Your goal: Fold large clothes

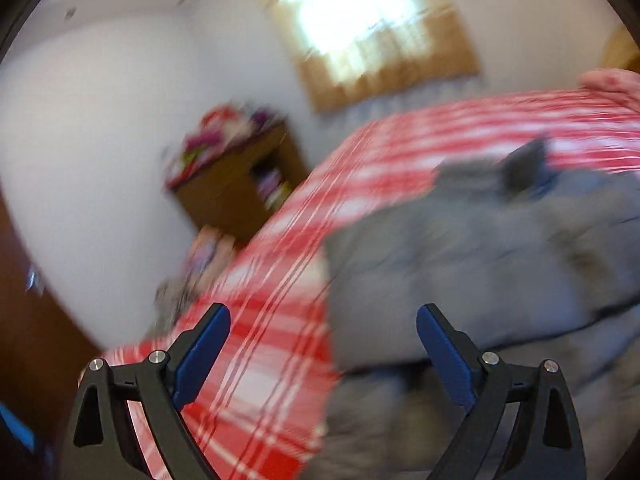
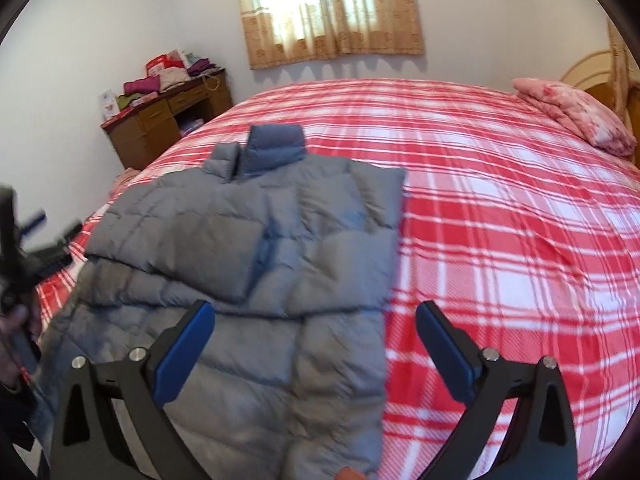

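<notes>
A grey quilted puffer jacket (image 2: 280,264) lies flat on the red-and-white plaid bed (image 2: 500,220), collar at the far end, both sleeves folded across its front. My right gripper (image 2: 314,344) is open and empty, just above the jacket's lower right part. My left gripper (image 1: 322,354) is open and empty over the jacket's left edge; its view is motion-blurred and shows the jacket (image 1: 480,264) to the right. The left gripper also shows, blurred, at the left edge of the right wrist view (image 2: 24,240).
A pink floral pillow (image 2: 576,116) lies at the bed's far right by the headboard. A brown desk (image 2: 164,120) stacked with folded clothes stands against the wall at the far left. A curtained window (image 2: 332,8) is behind the bed.
</notes>
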The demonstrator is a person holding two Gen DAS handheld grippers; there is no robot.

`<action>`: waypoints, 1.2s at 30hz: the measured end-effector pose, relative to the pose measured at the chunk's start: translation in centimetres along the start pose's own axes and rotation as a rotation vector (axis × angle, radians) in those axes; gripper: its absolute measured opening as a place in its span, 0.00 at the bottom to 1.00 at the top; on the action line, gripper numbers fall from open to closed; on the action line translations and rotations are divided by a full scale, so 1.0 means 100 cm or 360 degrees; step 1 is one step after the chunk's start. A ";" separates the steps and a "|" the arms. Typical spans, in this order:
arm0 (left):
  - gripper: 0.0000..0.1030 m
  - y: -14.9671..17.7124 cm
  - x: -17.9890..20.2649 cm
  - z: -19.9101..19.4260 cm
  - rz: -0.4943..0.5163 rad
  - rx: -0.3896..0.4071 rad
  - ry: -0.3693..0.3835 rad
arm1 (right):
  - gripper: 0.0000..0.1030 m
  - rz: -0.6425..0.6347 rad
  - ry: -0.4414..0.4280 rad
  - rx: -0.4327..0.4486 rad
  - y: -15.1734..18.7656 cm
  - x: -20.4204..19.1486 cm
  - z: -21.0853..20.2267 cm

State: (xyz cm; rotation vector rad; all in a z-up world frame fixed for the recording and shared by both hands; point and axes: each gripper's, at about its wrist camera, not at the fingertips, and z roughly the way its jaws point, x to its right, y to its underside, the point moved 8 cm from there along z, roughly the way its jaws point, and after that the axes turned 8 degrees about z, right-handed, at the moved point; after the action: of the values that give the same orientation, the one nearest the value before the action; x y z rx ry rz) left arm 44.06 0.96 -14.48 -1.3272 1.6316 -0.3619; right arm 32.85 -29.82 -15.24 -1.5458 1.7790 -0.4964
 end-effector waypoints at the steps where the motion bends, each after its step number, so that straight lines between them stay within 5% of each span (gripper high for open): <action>1: 0.92 0.008 -0.005 0.009 -0.0022 -0.0041 -0.0010 | 0.99 -0.0001 -0.0029 -0.0041 -0.005 -0.008 0.010; 8: 0.92 0.047 -0.011 0.051 -0.0134 -0.0219 0.0003 | 0.93 0.0101 -0.0103 -0.0261 -0.010 -0.039 0.081; 9: 0.92 0.048 -0.009 0.052 -0.0148 -0.0222 0.0006 | 0.85 0.0126 -0.0124 -0.0298 -0.007 -0.043 0.090; 12: 0.92 0.054 -0.012 0.057 -0.0178 -0.0241 0.0012 | 0.35 0.0153 -0.0205 -0.0329 0.002 -0.051 0.097; 16: 0.92 0.060 -0.014 0.062 -0.0232 -0.0283 0.0035 | 0.16 0.0099 -0.0164 -0.0253 0.008 -0.049 0.080; 27: 0.92 0.067 -0.016 0.068 -0.0282 -0.0345 0.0074 | 0.14 0.0105 -0.0027 -0.0196 0.020 -0.003 0.048; 32: 0.92 0.052 -0.027 0.055 -0.0314 -0.0321 0.0103 | 0.24 0.0130 -0.0012 -0.0215 0.022 0.007 0.040; 33: 0.92 0.045 -0.032 0.049 -0.0330 -0.0295 0.0119 | 0.30 0.0113 -0.0003 -0.0213 0.021 0.008 0.036; 34: 0.92 0.035 -0.038 0.040 -0.0356 -0.0248 0.0137 | 0.50 0.0096 0.0016 -0.0195 0.019 0.009 0.031; 36: 0.92 0.013 -0.045 0.025 -0.0396 -0.0159 0.0168 | 0.71 0.0095 0.0035 -0.0123 0.009 0.014 0.017</action>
State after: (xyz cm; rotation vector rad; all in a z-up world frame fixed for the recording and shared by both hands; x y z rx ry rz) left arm 45.06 6.14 -14.48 -1.6168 1.5910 -0.5122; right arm 33.39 -30.72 -17.39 -1.5400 1.8749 -0.4216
